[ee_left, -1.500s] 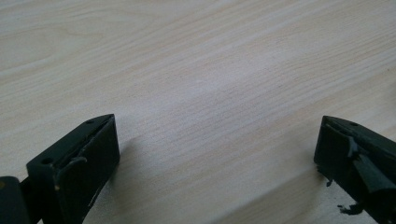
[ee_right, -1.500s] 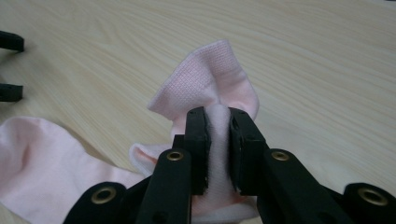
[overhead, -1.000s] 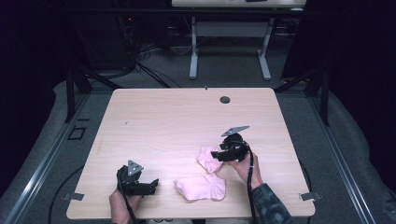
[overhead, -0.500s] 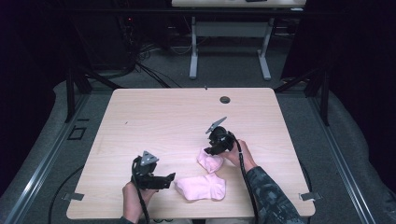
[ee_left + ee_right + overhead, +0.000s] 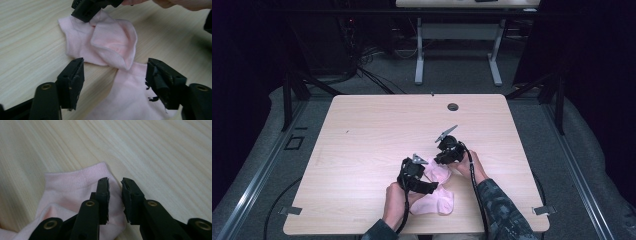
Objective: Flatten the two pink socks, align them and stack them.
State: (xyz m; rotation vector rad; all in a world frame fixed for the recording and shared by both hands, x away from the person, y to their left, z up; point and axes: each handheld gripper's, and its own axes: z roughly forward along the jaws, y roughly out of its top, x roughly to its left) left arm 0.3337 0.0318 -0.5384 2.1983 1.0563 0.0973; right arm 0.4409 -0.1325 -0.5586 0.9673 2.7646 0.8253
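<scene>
Looking down from the high view, I see two pink socks near the front edge of the desk: a far sock and a near sock, overlapping. My left tool and right tool both meet at them.

From the left tool view, my jaws stand wide apart, holding nothing, either side of the socks' overlap; the far sock lies partly folded.

From the right tool view, my jaws are nearly closed over the far sock's corner, apparently pinching it. Any pairing or folding looks barely begun.
</scene>
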